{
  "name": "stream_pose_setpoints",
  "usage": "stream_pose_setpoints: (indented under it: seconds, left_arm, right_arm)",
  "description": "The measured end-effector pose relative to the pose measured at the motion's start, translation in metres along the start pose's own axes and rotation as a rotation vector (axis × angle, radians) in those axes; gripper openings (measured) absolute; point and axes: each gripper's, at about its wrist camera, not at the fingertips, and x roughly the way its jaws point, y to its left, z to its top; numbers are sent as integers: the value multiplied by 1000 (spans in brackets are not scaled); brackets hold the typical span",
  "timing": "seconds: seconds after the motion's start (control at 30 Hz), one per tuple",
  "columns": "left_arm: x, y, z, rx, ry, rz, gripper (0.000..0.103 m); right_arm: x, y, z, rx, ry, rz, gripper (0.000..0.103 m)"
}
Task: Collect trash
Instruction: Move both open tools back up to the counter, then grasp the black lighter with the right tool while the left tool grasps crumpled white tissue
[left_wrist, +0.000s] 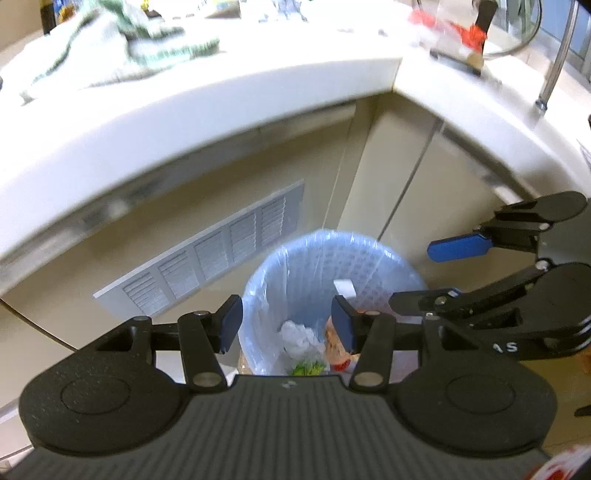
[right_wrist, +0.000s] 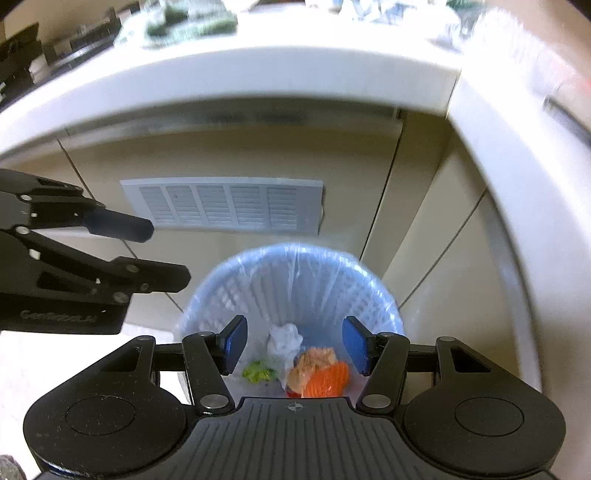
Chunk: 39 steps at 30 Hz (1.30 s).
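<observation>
Down at six o'clock in both wrist views stands the blue bin (right_wrist: 291, 295), lined with a clear bag, on the floor against the cabinet corner. Already inside lie a crumpled white wad (right_wrist: 284, 341), a green scrap (right_wrist: 258, 372) and an orange wrapper (right_wrist: 325, 380), so some collecting looks done. Above it, the right gripper (right_wrist: 293, 345) has its pads apart with nothing between them, and the left gripper (left_wrist: 286, 319) likewise stands parted and empty. Farther out, at twelve o'clock, the white countertop (left_wrist: 221, 96) carries a green-and-white cloth (left_wrist: 110, 48) and blurred red-and-clear litter (left_wrist: 454, 29) at one o'clock, probably what remains to gather.
</observation>
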Motion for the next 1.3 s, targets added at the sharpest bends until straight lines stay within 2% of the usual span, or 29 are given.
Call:
stream_pose_setpoints:
  seconds: [0.23,0.43,0.47,0.53,0.6,0.77,0.93,1.13,1.3]
  left_arm:
    - [-34,-2,20,-14,-82,4,49]
    - [-57,-14,41,-5,-146,-16,49]
    - [-61,-16,46,1,-158,-21,49]
    - [-67,-20,55,13,-182,-29,51]
    - [-69,-25,64,22,-204,-36,52]
    - [-70,-31,95,27,-252,-50,54]
    - [-64,-37,122,34,-281,-53,61]
    - [-51,-38,149,19,-286,-57,73]
    - [-39,-38,168,14,-288,-52,77]
  right_arm:
    - [-61,4,21,26,-148,-7,57]
    - [-109,-11,34,134,-298,-50,58]
    - [-116,-15,37,156,-320,-68,60]
    - [-128,-25,43,203,-364,-113,72]
    - [-137,-38,48,248,-405,-164,76]
    - [-147,-82,56,352,-413,-272,78]
    - [-132,-120,67,469,-396,-338,84]
    - [-113,-145,76,542,-380,-344,87]
    - [-96,-156,85,587,-351,-330,89]
